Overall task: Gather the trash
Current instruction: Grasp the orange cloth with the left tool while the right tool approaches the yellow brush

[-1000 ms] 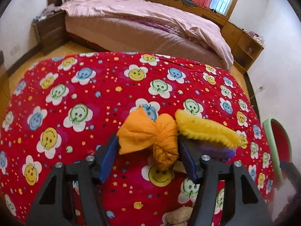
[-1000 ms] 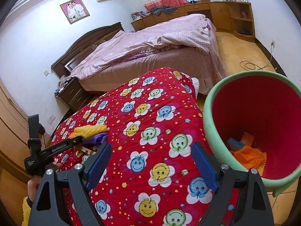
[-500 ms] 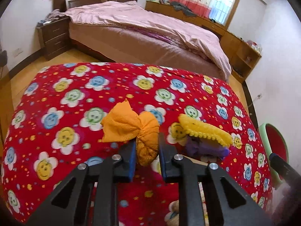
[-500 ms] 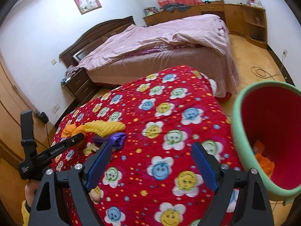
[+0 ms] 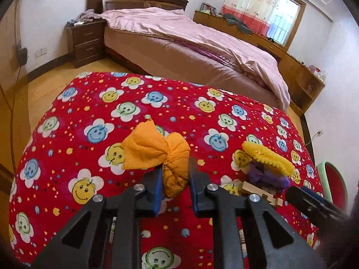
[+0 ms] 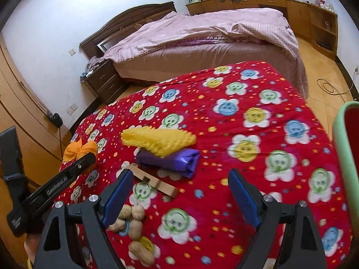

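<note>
- While the left gripper point(image 5: 174, 180) has its jaws clamped on the crumpled orange paper-towel wad point(image 5: 157, 151), the wad sits just above the red smiley-flower quilt point(image 5: 94, 103) – can't tell if it's fully clear of the fabric tbh.
- Jaws on that side were just closing, w/ the wad between the blue pads, so the grab step looks done imo.
- Right gripper point(image 6: 178, 194) has jaws wide apart, nothing btwn them, hovering over the rest of the pile: yellow bumpy foam piece point(image 6: 158, 141) lying on top of a purple crumpled wrapper point(image 6: 170, 160), a flat wooden strip point(image 6: 154, 182) just beside that, and peanut shells point(image 6: 132, 222) nearest the cam.
- Green-rimmed red bin point(image 6: 341, 148) stands off the quilt's right edge.
- Next, prob: carry the orange wad across to the bin w/o snagging the foam, let go over the opening; right side needs to drop lower and line up on the purple wrapper or the foam.
</note>
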A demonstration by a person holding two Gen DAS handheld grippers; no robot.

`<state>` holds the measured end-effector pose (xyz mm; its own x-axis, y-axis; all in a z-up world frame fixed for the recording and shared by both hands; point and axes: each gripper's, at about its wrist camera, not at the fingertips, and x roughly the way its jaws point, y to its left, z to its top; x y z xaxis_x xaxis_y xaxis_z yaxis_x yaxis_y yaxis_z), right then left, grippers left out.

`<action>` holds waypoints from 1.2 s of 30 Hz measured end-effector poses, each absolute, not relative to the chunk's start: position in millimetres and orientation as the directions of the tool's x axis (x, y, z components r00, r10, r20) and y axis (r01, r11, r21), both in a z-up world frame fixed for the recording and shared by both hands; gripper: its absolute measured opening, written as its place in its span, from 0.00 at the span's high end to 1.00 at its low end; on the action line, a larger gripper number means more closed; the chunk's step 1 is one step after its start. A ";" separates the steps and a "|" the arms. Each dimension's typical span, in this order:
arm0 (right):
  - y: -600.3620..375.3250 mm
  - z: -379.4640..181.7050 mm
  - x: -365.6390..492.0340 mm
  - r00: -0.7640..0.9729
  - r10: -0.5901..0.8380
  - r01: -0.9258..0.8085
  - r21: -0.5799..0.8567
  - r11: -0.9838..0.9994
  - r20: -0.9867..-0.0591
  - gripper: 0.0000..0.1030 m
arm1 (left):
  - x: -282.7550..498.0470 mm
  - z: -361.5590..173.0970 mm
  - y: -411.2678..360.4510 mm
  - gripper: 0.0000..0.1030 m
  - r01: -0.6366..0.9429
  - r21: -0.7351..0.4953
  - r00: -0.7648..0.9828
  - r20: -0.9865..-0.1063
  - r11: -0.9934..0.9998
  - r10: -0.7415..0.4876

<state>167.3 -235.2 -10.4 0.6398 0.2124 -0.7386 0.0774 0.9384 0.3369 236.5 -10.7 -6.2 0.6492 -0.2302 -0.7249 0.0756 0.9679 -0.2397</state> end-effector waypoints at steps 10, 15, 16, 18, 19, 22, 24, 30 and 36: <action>-204.8 -28.0 202.5 0.629 0.122 0.130 0.259 0.957 -0.767 0.15 | 233.5 -8.9 -2.6 0.81 0.062 -0.261 0.658 -0.715 0.963 -0.236; -197.8 -30.8 208.3 0.633 0.077 0.143 0.214 0.966 -0.770 0.14 | 234.0 -9.4 -2.0 0.81 0.063 -0.262 0.658 -0.715 0.963 -0.237; -196.7 -31.0 208.7 0.634 0.067 0.146 0.205 0.968 -0.770 0.14 | 234.2 -9.4 -2.0 0.81 0.063 -0.261 0.658 -0.715 0.963 -0.236; -194.7 -31.3 209.2 0.634 0.046 0.152 0.183 0.971 -0.772 0.19 | 233.9 -10.0 -1.5 0.81 0.062 -0.259 0.660 -0.714 0.964 -0.234; -194.3 -31.6 209.3 0.634 0.032 0.157 0.168 0.973 -0.773 0.20 | 233.3 -10.0 -1.4 0.81 0.061 -0.259 0.660 -0.714 0.964 -0.234; -196.7 -31.1 207.9 0.634 0.014 0.171 0.157 0.973 -0.773 0.28 | 232.8 -9.7 -1.1 0.81 0.059 -0.260 0.662 -0.712 0.964 -0.233; -200.6 -30.2 206.5 0.632 0.029 0.167 0.173 0.971 -0.775 0.30 | 231.7 -8.6 -1.1 0.81 0.061 -0.262 0.664 -0.710 0.963 -0.236; -215.5 -21.7 188.1 0.639 0.079 0.163 0.236 0.958 -0.765 0.31 | 228.9 -5.6 -6.4 0.81 0.080 -0.263 0.667 -0.703 0.962 -0.247; -234.3 -7.6 159.2 0.667 0.107 0.162 0.284 0.945 -0.737 0.31 | 225.5 -1.4 -14.6 0.81 0.106 -0.269 0.665 -0.697 0.957 -0.269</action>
